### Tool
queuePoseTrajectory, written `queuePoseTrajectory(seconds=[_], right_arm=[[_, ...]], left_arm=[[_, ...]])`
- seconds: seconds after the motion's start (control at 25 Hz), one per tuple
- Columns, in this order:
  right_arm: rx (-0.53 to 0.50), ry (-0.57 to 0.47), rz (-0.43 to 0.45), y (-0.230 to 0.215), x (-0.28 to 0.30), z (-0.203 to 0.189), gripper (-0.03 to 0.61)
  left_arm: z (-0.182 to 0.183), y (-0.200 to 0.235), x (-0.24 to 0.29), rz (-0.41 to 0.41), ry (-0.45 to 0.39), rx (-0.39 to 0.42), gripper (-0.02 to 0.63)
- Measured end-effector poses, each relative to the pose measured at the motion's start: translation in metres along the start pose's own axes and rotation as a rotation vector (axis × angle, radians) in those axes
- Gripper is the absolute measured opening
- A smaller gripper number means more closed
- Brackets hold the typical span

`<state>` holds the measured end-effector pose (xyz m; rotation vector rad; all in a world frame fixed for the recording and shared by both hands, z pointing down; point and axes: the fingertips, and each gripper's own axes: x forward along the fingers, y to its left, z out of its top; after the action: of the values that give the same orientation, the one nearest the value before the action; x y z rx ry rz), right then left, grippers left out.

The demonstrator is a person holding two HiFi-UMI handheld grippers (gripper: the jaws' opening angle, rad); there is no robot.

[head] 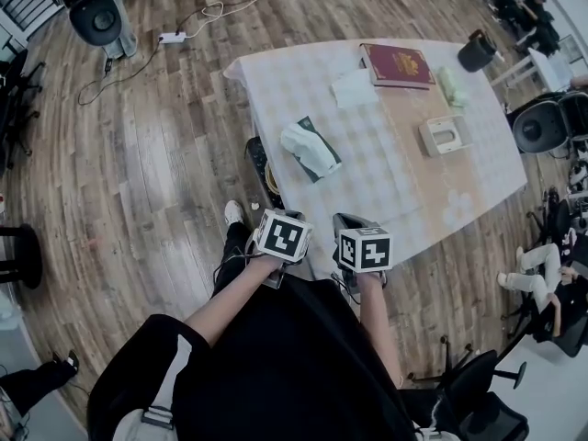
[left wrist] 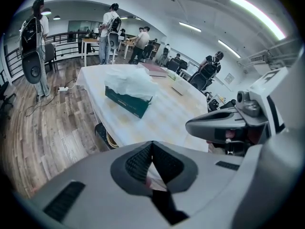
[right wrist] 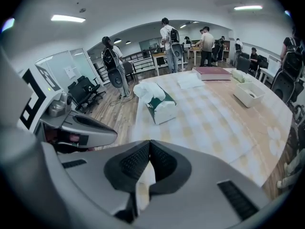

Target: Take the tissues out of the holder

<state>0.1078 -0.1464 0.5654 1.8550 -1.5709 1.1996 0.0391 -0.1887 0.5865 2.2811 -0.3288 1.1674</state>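
**Left gripper** (left wrist: 151, 144): in its own view I see the jaws closed tip to tip, with nothing between them. **Right gripper** (right wrist: 149, 142): I read its jaws the same way, pads met at the tips and empty.

In the head view both grippers sit at lower centre, side by side, each held in a hand with the marker cube uppermost. They are at the near edge of the desk (head: 386, 177), which is covered by a pale checked cloth. The left one lies just off that edge and the right one is at it.

The tissues (head: 303, 143) rise as a crumpled white tuft from a dark green tissue box (head: 323, 159). The box lies near the left side of the desk, above the grippers in the head view and well apart from both. The left gripper view shows it in the upper middle of the frame, and the right gripper view just above centre.

Further out on the desk:
- a beige open-topped box (head: 446, 136) at the right
- a red book (head: 397, 65) at the far edge
- a white folded sheet (head: 354, 88) just beside the book
- a pale green bundle (head: 452, 85) at the upper right

On the wooden floor (head: 138, 182), a power strip (head: 172, 37) lies at the upper left.
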Motion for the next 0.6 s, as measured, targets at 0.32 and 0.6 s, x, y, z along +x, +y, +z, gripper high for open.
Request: queuePoseTrajectory(seconds=[0.32, 0.6], right_arm=[[-0.025, 0.052, -0.015, -0.009, 0.010, -0.007, 0.014], [-0.070, 0.071, 0.034, 0.018, 0.023, 0.003, 0.014]], left_arm=[[0.000, 0.000, -0.006, -0.001, -0.017, -0.002, 0.009], [0.005, 0.018, -0.020, 0.026, -0.044, -0.047, 0.008]])
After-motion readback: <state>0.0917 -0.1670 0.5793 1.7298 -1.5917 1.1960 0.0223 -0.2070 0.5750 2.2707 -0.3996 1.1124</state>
